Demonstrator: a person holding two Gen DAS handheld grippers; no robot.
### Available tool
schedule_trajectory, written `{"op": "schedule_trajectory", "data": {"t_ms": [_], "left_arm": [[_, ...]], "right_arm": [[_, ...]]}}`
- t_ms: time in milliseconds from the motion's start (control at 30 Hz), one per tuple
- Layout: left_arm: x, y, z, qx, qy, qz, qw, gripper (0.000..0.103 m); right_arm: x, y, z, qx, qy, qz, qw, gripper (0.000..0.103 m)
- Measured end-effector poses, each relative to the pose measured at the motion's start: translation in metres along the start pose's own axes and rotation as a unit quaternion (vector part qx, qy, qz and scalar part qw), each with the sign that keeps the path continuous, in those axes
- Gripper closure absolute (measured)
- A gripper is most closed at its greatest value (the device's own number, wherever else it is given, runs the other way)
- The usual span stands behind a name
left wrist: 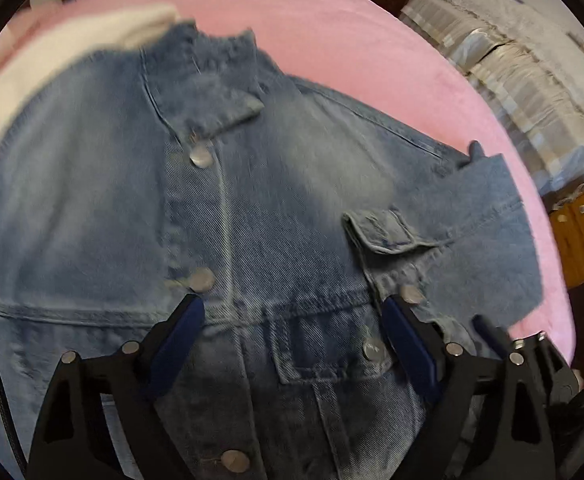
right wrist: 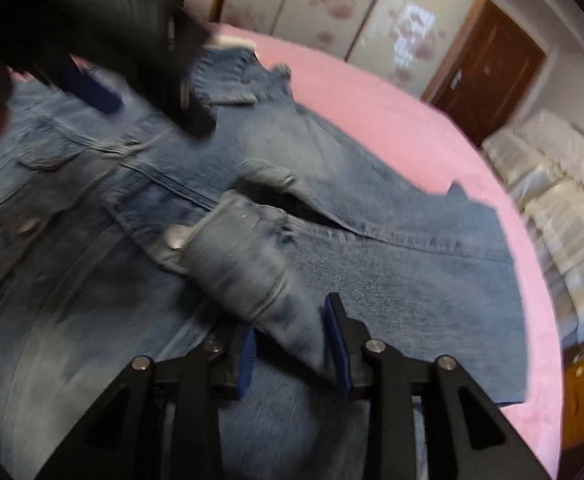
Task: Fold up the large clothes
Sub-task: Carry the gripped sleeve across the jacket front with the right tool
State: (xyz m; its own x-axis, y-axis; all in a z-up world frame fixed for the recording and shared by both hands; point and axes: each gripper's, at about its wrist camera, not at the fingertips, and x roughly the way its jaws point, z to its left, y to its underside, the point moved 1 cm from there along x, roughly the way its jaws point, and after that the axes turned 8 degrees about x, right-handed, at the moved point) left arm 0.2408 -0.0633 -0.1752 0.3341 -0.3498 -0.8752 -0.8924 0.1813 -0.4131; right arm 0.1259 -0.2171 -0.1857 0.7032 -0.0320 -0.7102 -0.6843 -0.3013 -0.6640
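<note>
1. A bed (left wrist: 372, 40) covered in a pink sheet fills most of both views; past its far side stand pale cupboard doors and a dark wooden door (right wrist: 492, 64).
2. A pile of folded pale bedding (left wrist: 512, 64) sits beside the bed, on the right of both pictures.
3. A blue denim jacket (left wrist: 132, 200) lies spread on the pink sheet, front side up, its collar towards the far edge of the bed. It is partly blurred in both views.
4. One sleeve (right wrist: 252, 264) is folded in across the jacket's front; its cuff end lies near the right tongs.
5. The left tongs (left wrist: 292, 320) hover over the jacket's lower chest with the jaws set wide apart. Only flat denim shows between the blue pads, and nothing is gripped.
6. The right tongs (right wrist: 292, 340) stand about half open. The sleeve's cuff end lies between the blue pads; the blur hides whether the pads press on it.
7. A chest pocket flap (left wrist: 388, 232) sits just beyond the left tongs.
8. Metal buttons run down the jacket's front placket; one button (left wrist: 201, 156) lies just below the collar.
</note>
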Motion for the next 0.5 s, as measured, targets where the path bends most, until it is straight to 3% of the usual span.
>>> {"op": "schedule_trajectory", "data": {"t_ms": [33,200,400,433,500], "left_arm": [[0.001,0.001,0.000,-0.001,0.018,0.000,0.9998,0.014],[0.015,0.007,-0.010,-0.007,0.138,0.016,0.9904,0.020],[0.021,0.015,-0.011,-0.019,0.160,0.012,0.9869,0.021],[0.015,0.015,-0.009,-0.022,0.172,0.012,0.9848,0.025],[0.017,0.018,-0.007,-0.032,0.213,0.022,0.9762,0.055]], "right_arm": [[-0.010,0.000,-0.004,0.011,-0.020,-0.003,1.000,0.043],[-0.047,0.005,-0.035,0.077,-0.048,-0.018,0.996,0.041],[-0.066,0.025,-0.051,0.191,-0.076,-0.002,0.979,0.041],[-0.064,0.029,-0.053,0.201,-0.079,0.001,0.976,0.041],[-0.061,0.037,-0.057,0.222,-0.088,0.011,0.971,0.041]]}}
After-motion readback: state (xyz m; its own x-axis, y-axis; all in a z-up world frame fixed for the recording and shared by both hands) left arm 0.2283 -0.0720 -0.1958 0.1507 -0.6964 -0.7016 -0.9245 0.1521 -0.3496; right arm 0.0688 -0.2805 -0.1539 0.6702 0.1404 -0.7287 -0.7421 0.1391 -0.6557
